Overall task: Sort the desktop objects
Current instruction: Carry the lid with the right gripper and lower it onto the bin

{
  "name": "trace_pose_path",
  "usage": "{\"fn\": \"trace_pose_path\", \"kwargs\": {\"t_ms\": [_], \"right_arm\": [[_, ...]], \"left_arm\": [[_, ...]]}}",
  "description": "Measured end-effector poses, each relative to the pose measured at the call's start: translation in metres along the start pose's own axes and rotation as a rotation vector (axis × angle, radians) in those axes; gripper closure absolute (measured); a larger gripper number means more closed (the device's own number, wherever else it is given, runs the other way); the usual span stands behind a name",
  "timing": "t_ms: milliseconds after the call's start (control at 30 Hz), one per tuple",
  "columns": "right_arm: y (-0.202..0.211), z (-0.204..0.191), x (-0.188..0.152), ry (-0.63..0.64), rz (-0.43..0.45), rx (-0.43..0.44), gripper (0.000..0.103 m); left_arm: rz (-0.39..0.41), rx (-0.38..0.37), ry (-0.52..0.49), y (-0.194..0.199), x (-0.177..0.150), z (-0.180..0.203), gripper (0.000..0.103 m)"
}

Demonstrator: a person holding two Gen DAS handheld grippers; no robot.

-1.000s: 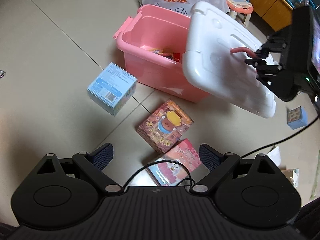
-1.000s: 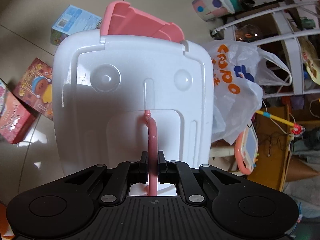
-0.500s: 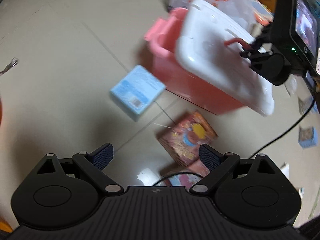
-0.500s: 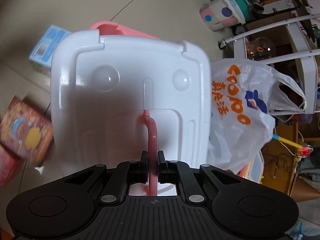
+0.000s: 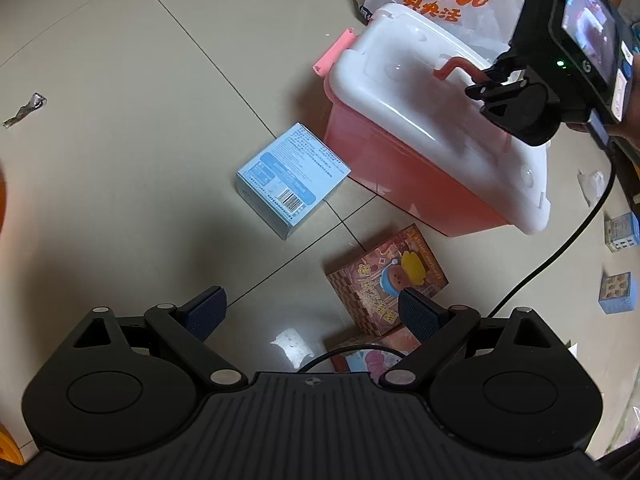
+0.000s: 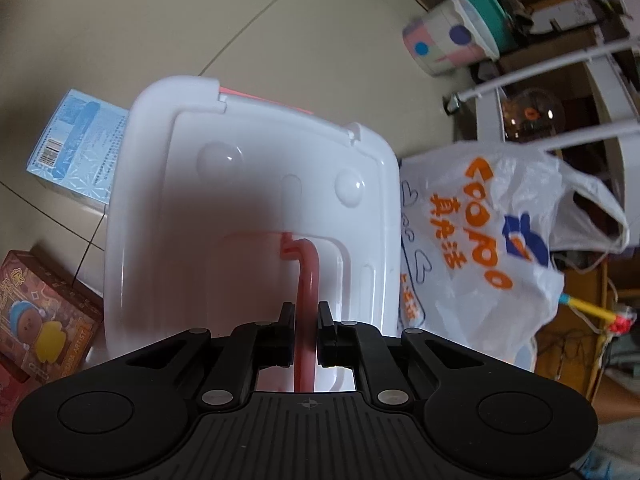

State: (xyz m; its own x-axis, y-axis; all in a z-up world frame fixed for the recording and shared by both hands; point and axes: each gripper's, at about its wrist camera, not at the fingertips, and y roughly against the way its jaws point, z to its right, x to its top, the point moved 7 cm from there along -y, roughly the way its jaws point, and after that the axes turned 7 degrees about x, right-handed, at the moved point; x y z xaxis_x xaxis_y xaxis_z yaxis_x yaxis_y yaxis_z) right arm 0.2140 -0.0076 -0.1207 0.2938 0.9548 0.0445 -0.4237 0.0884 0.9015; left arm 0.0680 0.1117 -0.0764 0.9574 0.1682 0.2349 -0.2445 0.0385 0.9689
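white lid on pink bin, right tongs on handle

right tongs narrow, closed around the pink handle of the white lid, lower centre of the right wrist frame. handle strap upright between the pads. seen also in the left wrist frame, upper right, right tongs at the pink handle.

white lid resting over the pink bin, upper right of centre; near corner of the lid overhanging the bin wall at right. pink latch sticking out at the bin's far left end.

left tongs spread wide, holding nothing, bottom of the left wrist frame, above the tiled floor.

light blue box on the floor, centre, just beside the bin's left wall; barcode facing up. red-brown cartoon box lower right of centre, near the bin's front, partly behind the right pad of the left tongs. pink box just below it, mostly hidden.

white shopping bag with orange lettering right of the lid, close against the bin. two small blue boxes on the floor at far right edge.
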Motion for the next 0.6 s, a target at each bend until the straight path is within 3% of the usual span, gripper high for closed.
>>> {"fn": "trace_pose_path", "kwargs": {"t_ms": [400, 600], "right_arm": [[-0.007, -0.004, 0.009, 0.023, -0.009, -0.005, 0.095], [-0.010, 0.016, 0.006, -0.176, 0.031, 0.067, 0.093]], "left_arm": [[0.000, 0.000, -0.003, 0.004, -0.002, -0.002, 0.008], [-0.003, 0.016, -0.002, 0.008, -0.004, -0.006, 0.008]]}}
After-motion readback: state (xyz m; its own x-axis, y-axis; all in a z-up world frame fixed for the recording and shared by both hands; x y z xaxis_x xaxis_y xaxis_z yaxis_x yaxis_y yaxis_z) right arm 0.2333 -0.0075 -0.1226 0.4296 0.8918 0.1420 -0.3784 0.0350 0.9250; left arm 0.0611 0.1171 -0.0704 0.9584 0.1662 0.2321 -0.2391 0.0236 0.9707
